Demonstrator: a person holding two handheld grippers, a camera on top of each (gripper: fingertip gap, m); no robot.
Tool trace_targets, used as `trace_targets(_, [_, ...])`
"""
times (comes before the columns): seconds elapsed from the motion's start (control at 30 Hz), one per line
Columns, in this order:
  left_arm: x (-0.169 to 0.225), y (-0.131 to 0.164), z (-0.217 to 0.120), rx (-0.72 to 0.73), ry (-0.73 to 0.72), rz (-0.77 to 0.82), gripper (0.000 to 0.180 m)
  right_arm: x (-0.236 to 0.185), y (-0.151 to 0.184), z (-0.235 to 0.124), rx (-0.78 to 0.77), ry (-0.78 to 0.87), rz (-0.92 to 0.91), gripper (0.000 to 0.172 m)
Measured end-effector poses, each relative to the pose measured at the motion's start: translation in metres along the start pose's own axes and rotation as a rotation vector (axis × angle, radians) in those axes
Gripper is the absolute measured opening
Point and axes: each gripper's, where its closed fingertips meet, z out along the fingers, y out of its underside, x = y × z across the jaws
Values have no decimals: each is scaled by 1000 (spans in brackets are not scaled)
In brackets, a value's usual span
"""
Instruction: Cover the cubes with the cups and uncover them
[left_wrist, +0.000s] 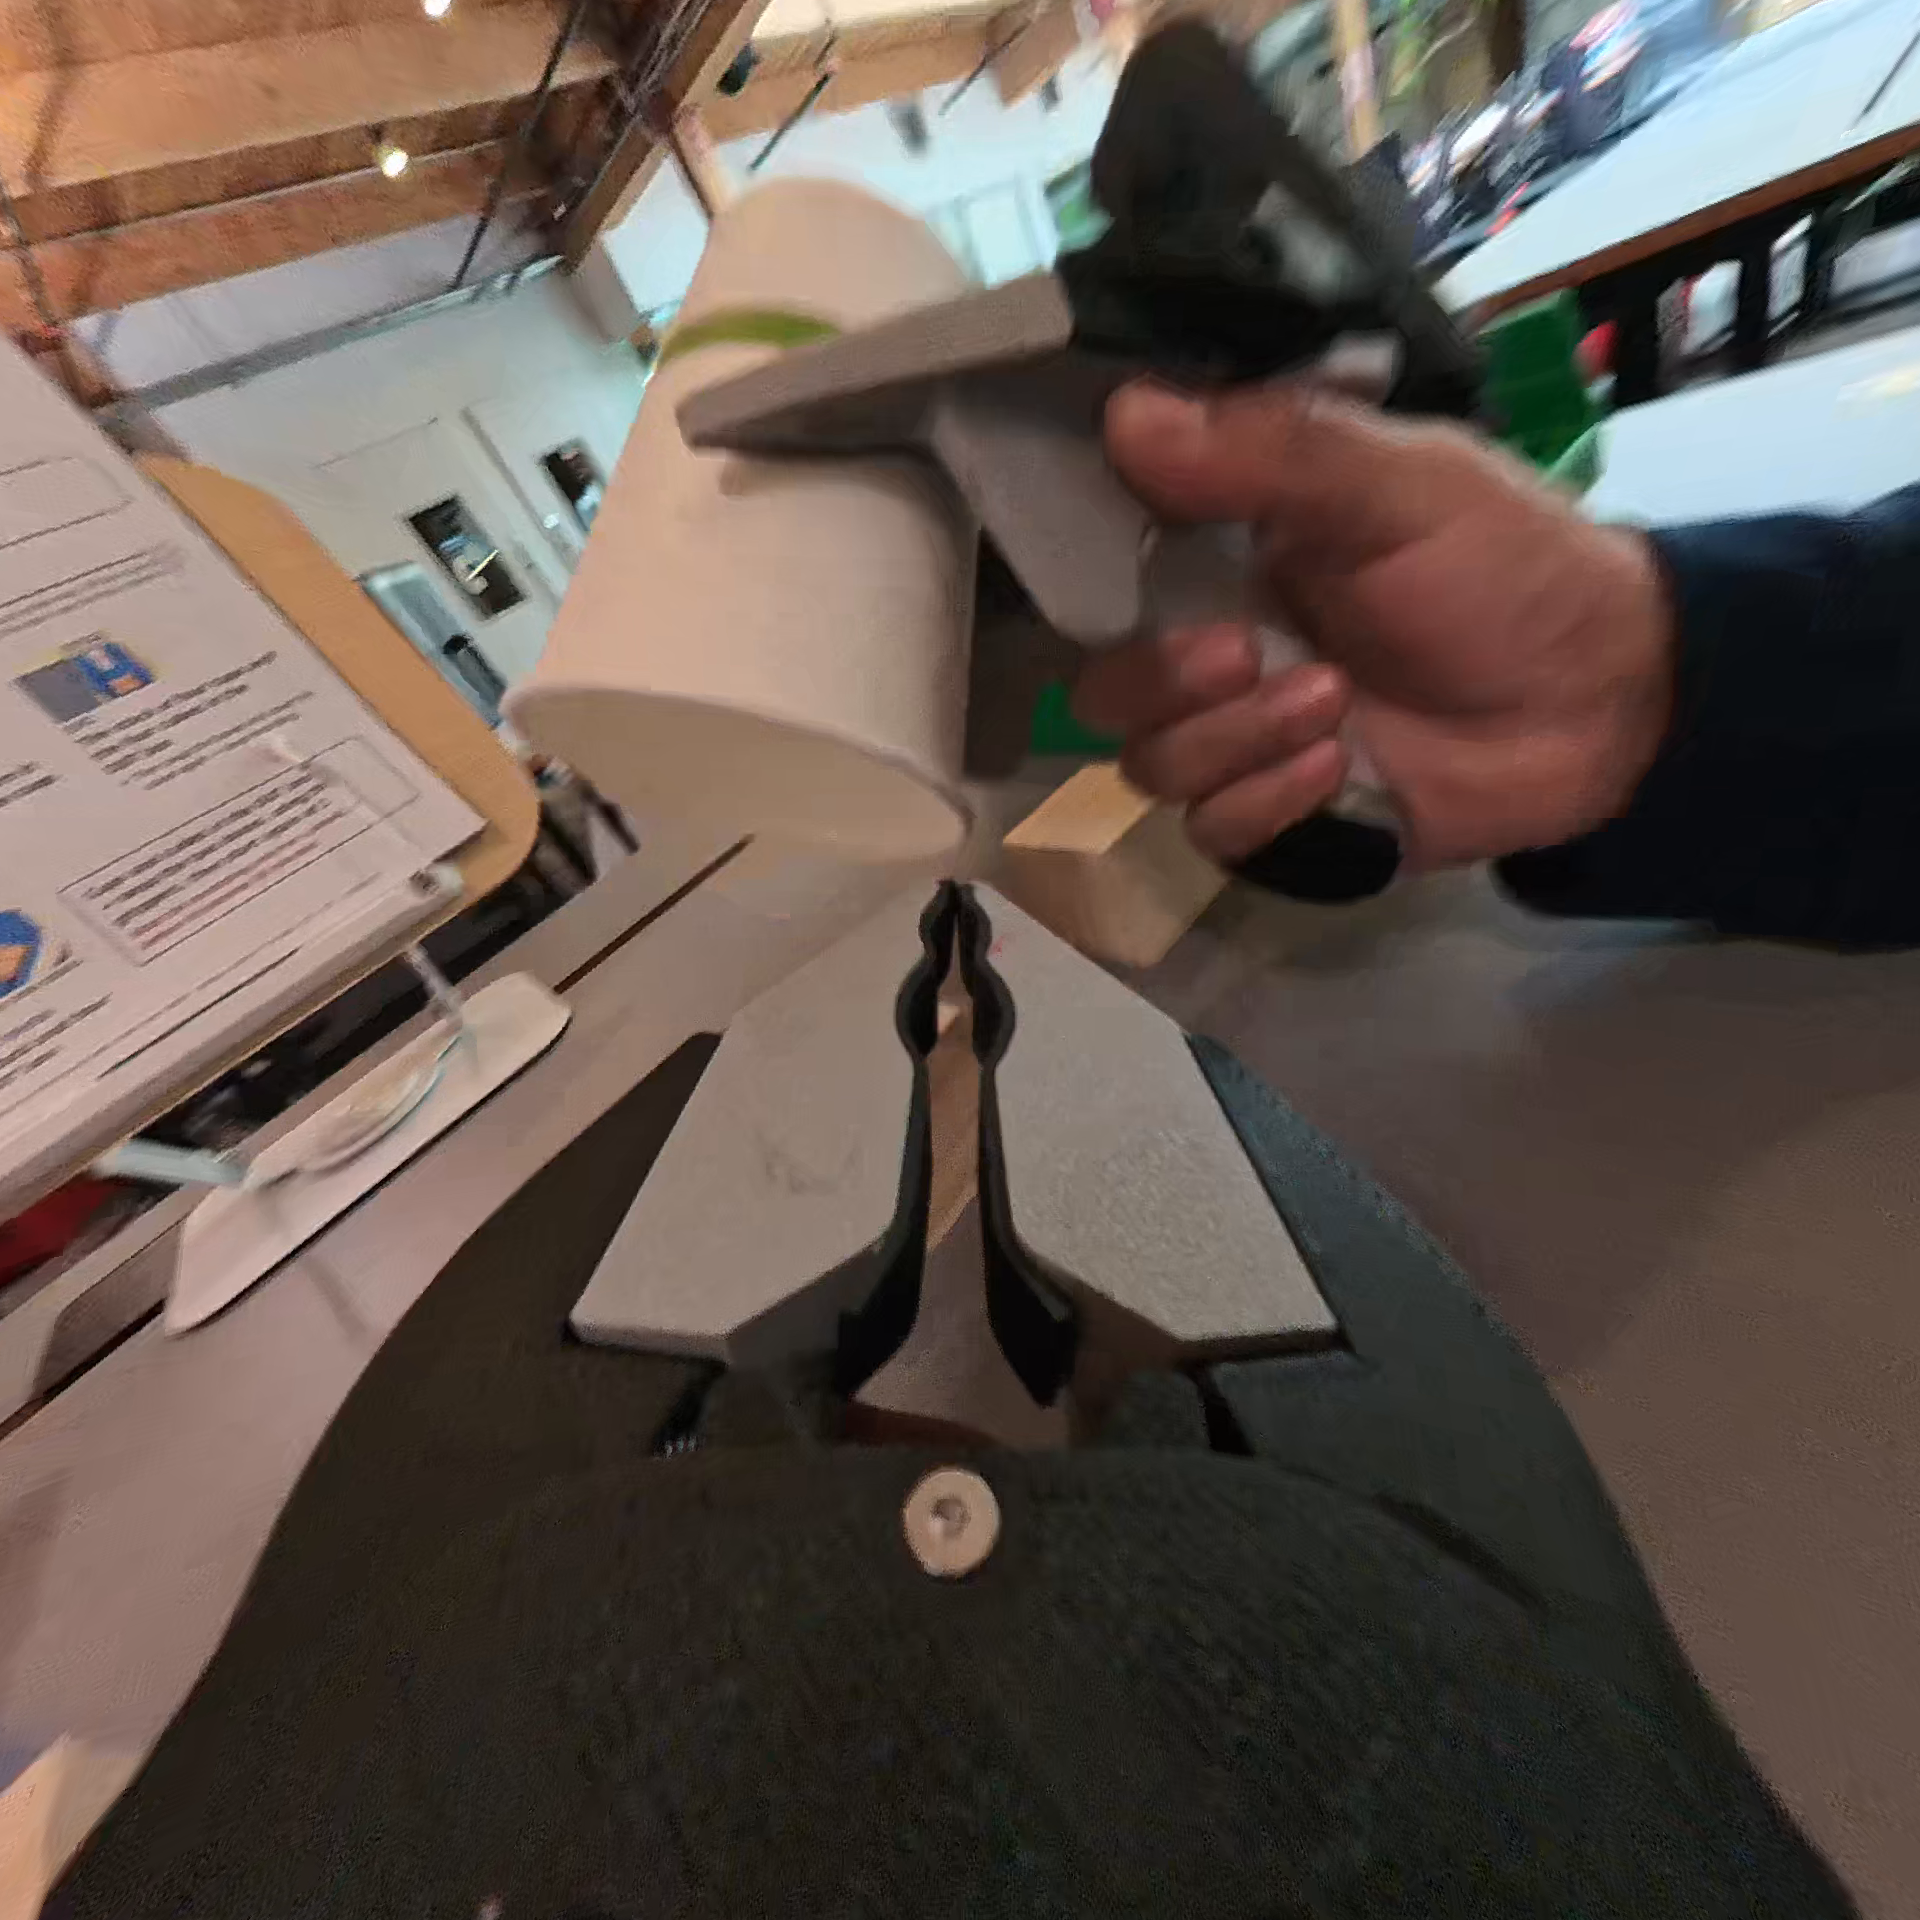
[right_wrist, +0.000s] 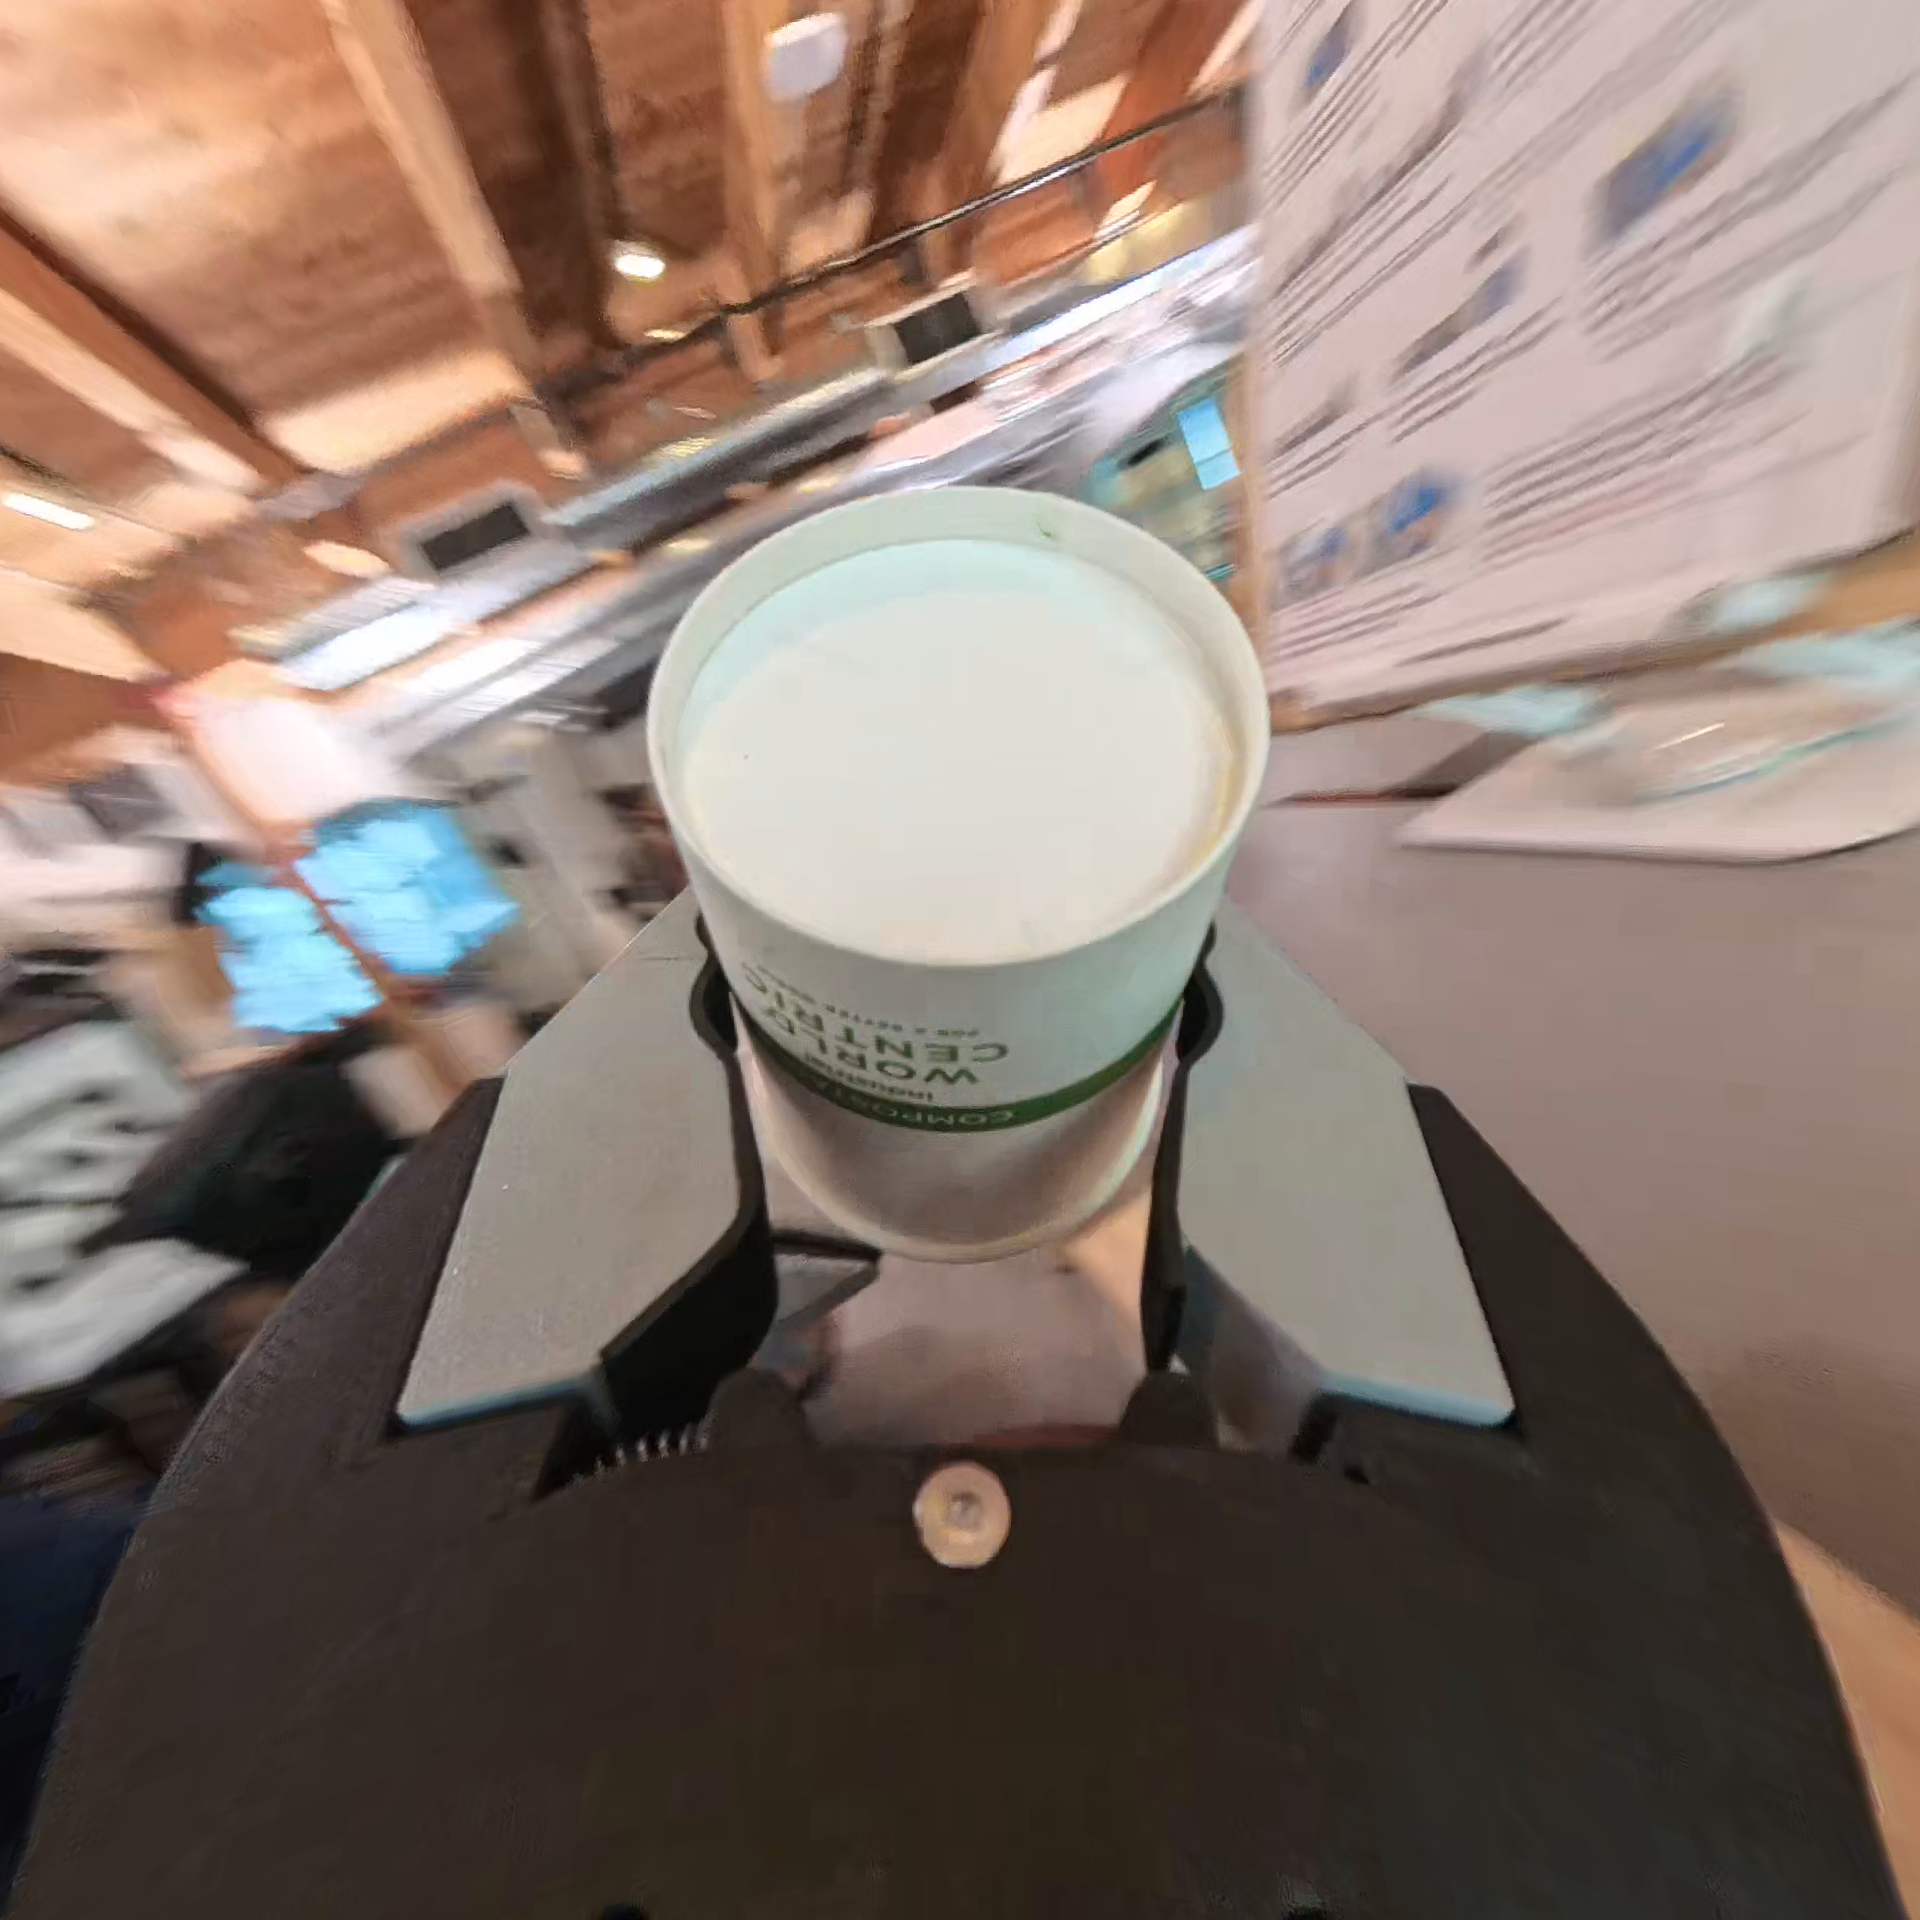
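My right gripper (right_wrist: 956, 997) is shut on a white paper cup with a green band (right_wrist: 956, 748). The cup is upside down, and both pads press on its sides. In the left wrist view a hand (left_wrist: 1403, 644) holds that gripper, with one grey finger (left_wrist: 883, 364) across the cup (left_wrist: 748, 582). There the cup is tilted and its rim is off the grey table (left_wrist: 1558, 1143). A pale wooden cube (left_wrist: 1117, 883) stands uncovered on the table just right of the cup's rim. My left gripper (left_wrist: 958, 909) is shut with its tips together, low in front of the cup and cube.
A poster board on a stand (left_wrist: 156, 831) with a flat white base (left_wrist: 364, 1143) stands at the table's left, and it also shows in the right wrist view (right_wrist: 1558, 364). A dark slot (left_wrist: 655, 914) runs across the tabletop. Another long table (left_wrist: 1714, 156) is far behind.
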Motion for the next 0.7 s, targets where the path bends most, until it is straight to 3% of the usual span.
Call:
trace_targets(0.07, [-10, 22, 3, -131, -111, 94, 0, 18, -17, -14, 27, 218, -210, 84])
trace_targets(0.13, [-10, 33, 5, -187, -130, 149, 0, 34, -40, -35, 69, 441, -393, 84])
trace_targets(0.27, [-13, 41, 7, -240, -145, 152, 0, 47, -55, -59, 18, 694, -610, 84])
trace_targets(0.37, [-20, 47, 5, -268, -168, 145, 0, 63, -34, -65, -141, 780, -649, 84])
trace_targets(0.6, [-35, 50, 2, -286, -222, 72, 0, 100, 25, -88, -441, 824, -515, 85])
trace_targets(0.7, [-38, 50, 1, -281, -227, 50, 0, 104, 37, -87, -490, 820, -521, 85])
